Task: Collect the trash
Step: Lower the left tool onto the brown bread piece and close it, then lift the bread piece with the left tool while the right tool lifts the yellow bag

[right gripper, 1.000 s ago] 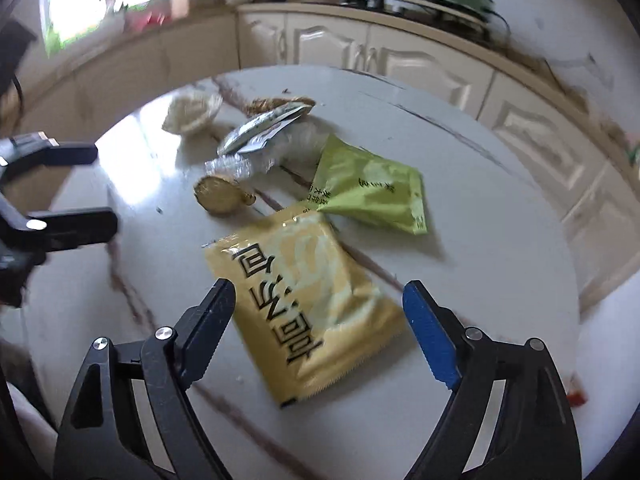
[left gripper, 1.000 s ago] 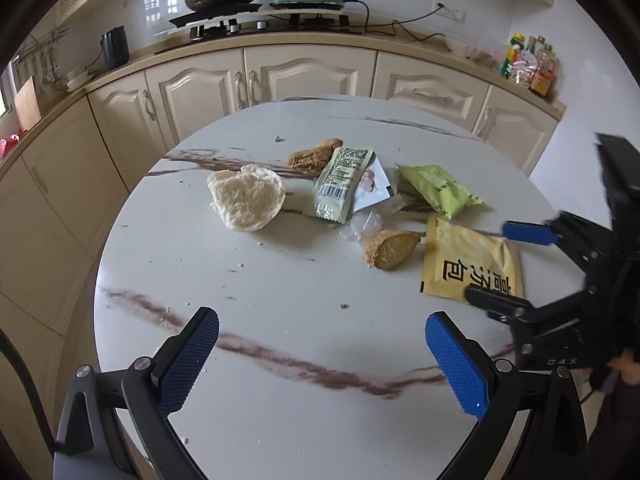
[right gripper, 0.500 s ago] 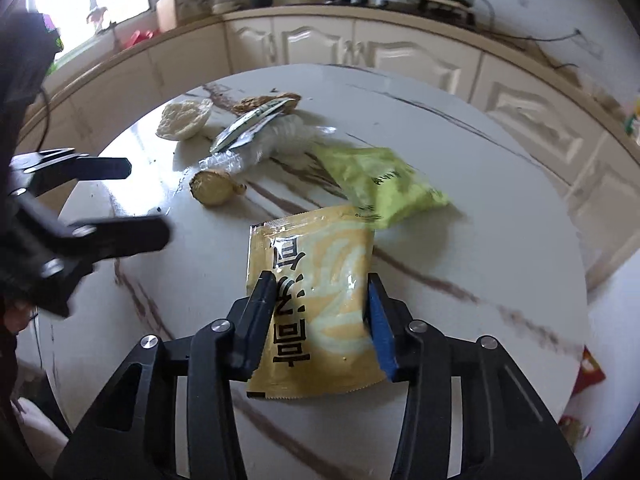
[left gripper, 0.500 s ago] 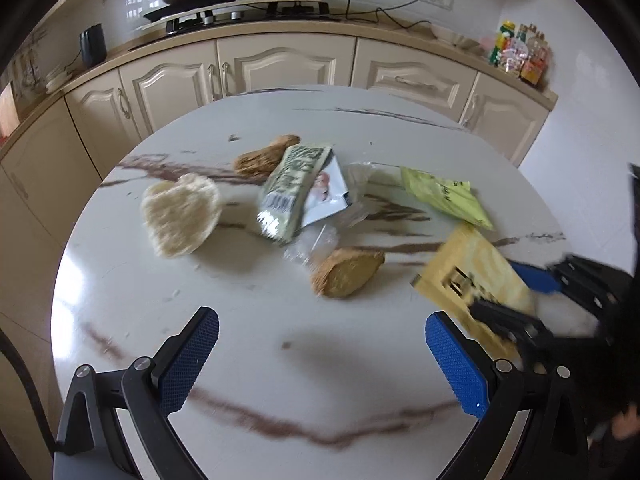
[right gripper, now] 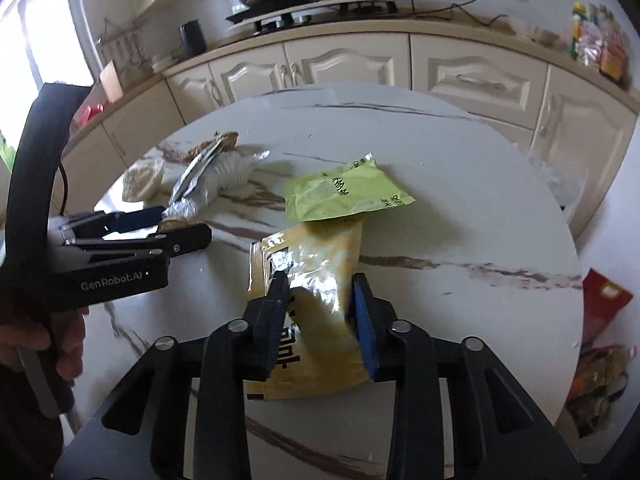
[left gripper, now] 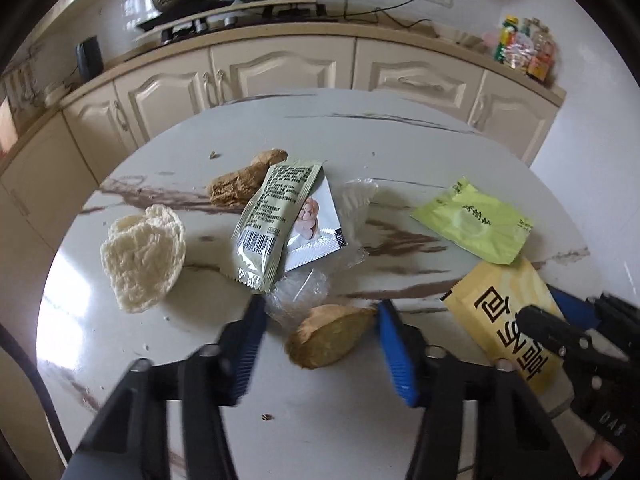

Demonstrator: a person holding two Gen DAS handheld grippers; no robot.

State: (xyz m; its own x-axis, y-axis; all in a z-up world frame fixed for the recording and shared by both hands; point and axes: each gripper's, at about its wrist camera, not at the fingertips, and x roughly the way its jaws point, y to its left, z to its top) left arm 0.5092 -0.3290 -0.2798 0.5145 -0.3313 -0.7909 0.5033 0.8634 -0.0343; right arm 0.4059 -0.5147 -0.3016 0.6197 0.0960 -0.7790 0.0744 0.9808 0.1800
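On the round marble table (left gripper: 360, 140) lies a brown root chunk (left gripper: 328, 336) beside crumpled clear plastic (left gripper: 300, 292). My left gripper (left gripper: 320, 306) straddles the chunk and its jaws are closing; the left pad stands clear of it. A yellow packet (right gripper: 316, 248) buckles upward between the closing pads of my right gripper (right gripper: 319, 280), which grips its near end. The left wrist view shows that right gripper (left gripper: 540, 304) on the yellow packet (left gripper: 504, 304). A green packet (left gripper: 476, 224) lies flat beyond it.
Farther back lie a pale-green sachet (left gripper: 276, 216), a silver sachet (left gripper: 320, 232), a white spongy lump (left gripper: 140, 256) and another brown root (left gripper: 244, 180). Cream cabinets curve round behind the table. Red bags (right gripper: 604, 300) sit on the floor to the right.
My left gripper came forward and down, and its jaws narrowed around the brown chunk. My right gripper rolled level and closed on the yellow packet, which now buckles.
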